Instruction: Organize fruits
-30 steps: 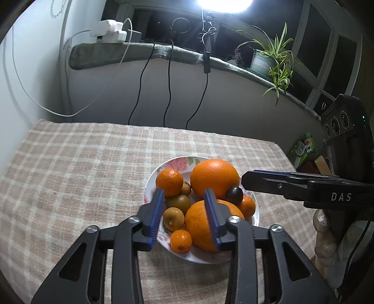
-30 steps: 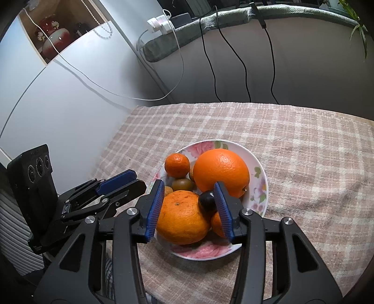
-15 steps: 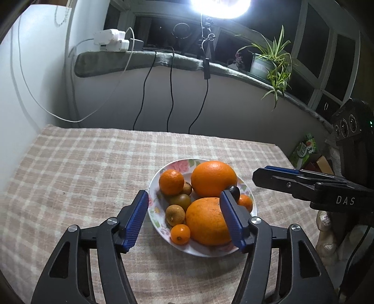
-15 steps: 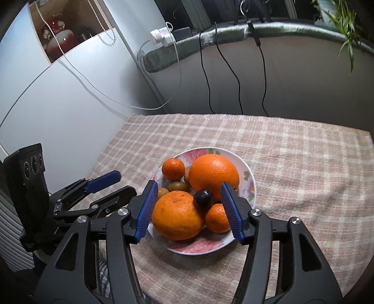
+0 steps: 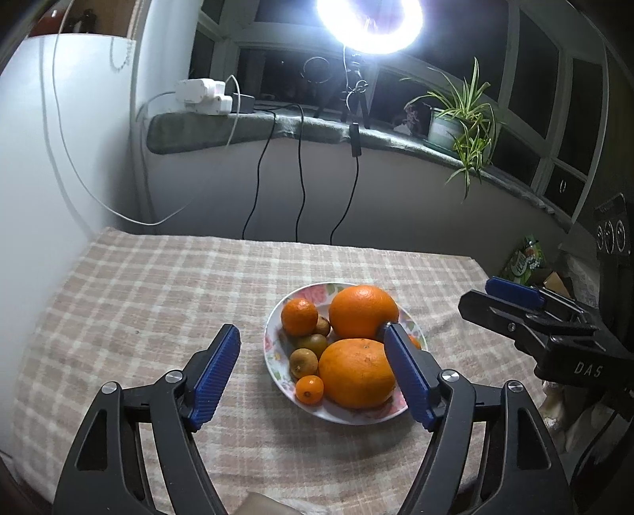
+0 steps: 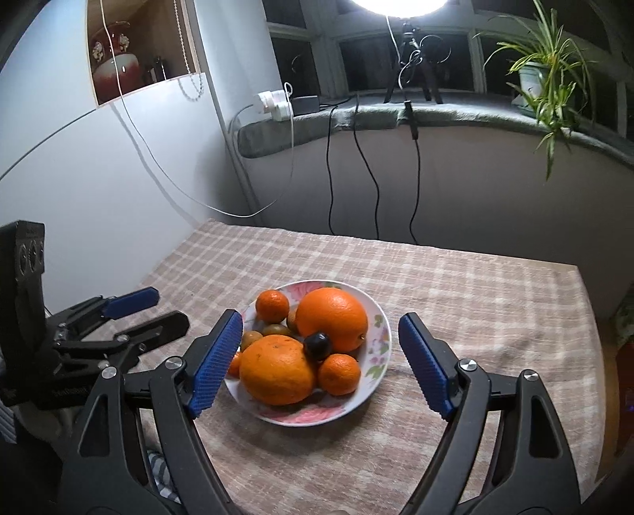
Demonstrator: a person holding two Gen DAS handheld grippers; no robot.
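A flowered plate (image 5: 273, 348) (image 6: 376, 340) sits on the checked cloth, piled with fruit: two big oranges (image 5: 362, 311) (image 6: 332, 315), a second one nearer (image 5: 356, 372) (image 6: 277, 368), small mandarins (image 5: 299, 316) (image 6: 338, 374), brownish kiwis (image 5: 304, 362) and a dark plum (image 6: 317, 345). My left gripper (image 5: 311, 366) hangs above the plate's near side, its jaws opening, nothing pressed between the pads. My right gripper (image 6: 321, 358) is likewise above the plate's near edge, jaws opening wide, empty. Each gripper shows at the edge of the other's view (image 5: 511, 301) (image 6: 142, 313).
The checked tablecloth (image 5: 138, 301) covers the table, which ends at a wall behind and at the right edge (image 6: 586, 301). Cables (image 5: 301, 178) hang from a sill with a power strip (image 5: 202, 91), a lamp (image 5: 368, 23) and a potted plant (image 5: 459, 119).
Both grippers have drawn back and up from the fruit and their jaws have spread wide. The plate now looks smaller and lies farther ahead of the fingertips.
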